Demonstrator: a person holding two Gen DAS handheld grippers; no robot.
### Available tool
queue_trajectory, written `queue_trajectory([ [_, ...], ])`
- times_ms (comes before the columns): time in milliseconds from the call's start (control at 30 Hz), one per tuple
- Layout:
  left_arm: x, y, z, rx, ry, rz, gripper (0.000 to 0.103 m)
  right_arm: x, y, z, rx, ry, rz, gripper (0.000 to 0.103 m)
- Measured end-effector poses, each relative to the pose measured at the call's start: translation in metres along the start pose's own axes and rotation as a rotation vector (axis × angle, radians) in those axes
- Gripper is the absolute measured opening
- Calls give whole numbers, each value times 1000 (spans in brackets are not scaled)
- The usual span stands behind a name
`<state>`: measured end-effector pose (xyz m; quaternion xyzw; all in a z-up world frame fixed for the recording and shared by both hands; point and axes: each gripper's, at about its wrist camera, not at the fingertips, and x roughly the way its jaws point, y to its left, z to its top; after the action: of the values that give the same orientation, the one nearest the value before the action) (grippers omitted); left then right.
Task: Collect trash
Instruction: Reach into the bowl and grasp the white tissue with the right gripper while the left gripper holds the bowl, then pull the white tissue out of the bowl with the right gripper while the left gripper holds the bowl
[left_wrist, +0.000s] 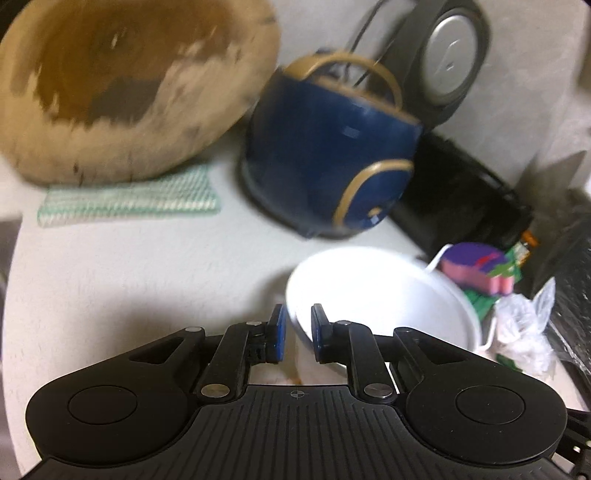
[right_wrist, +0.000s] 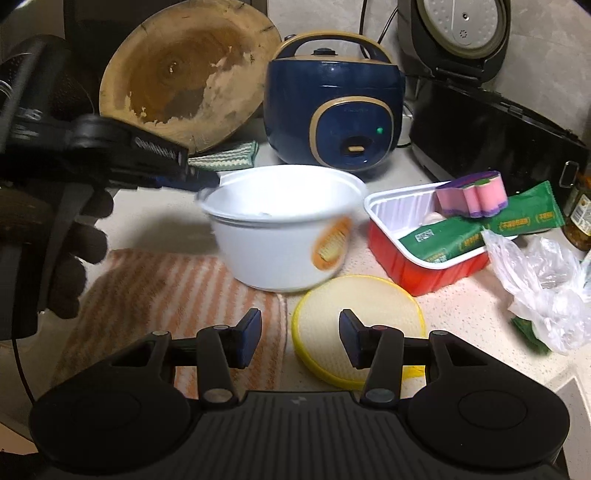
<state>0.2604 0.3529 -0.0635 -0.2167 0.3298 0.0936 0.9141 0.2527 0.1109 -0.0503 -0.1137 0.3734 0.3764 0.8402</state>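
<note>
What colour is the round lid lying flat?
Yellow: the round plastic lid, clearest in the right wrist view.

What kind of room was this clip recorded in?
Most likely a home kitchen counter: a blue rice cooker by the wall, a round wooden chopping block leaning beside it, and used food containers like the white bowl.

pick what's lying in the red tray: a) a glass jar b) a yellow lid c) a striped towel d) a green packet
d: a green packet lies in the red tray, while the yellow lid rests on the counter beside it.
</note>
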Motion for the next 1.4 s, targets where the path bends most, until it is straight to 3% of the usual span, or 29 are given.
queue_trajectory([
  [167,16,16,-9,-141,55,-78,19,-7,-3,-2,3,-15,-31,46],
  [300,2,20,-13,-194,-35,-135,14,-12,-8,-2,6,-24,-58,46],
  [433,-22,8,-9,-101,-132,-134,13,-22,-11,1,13,-55,-71,46],
  [533,-32,-5,-10,-16,-153,-141,13,-31,-11,7,30,-92,-52,46],
  [667,-41,-26,-19,104,-158,-141,14,-42,-8,18,67,-123,63,46],
  [800,-44,-40,-26,166,-133,-208,14,-36,-4,23,116,-80,209,36],
  [1000,-52,-52,-33,171,-103,-313,14,-15,-2,24,248,27,277,32],
  [1067,-53,-56,-35,185,-106,-309,14,-11,-1,22,262,57,283,6],
  [1200,-48,-51,-34,170,-106,-245,14,-23,-6,22,273,24,270,4],
  [1400,-41,-31,-28,97,-108,-150,14,-63,-39,31,335,-113,240,3],
])
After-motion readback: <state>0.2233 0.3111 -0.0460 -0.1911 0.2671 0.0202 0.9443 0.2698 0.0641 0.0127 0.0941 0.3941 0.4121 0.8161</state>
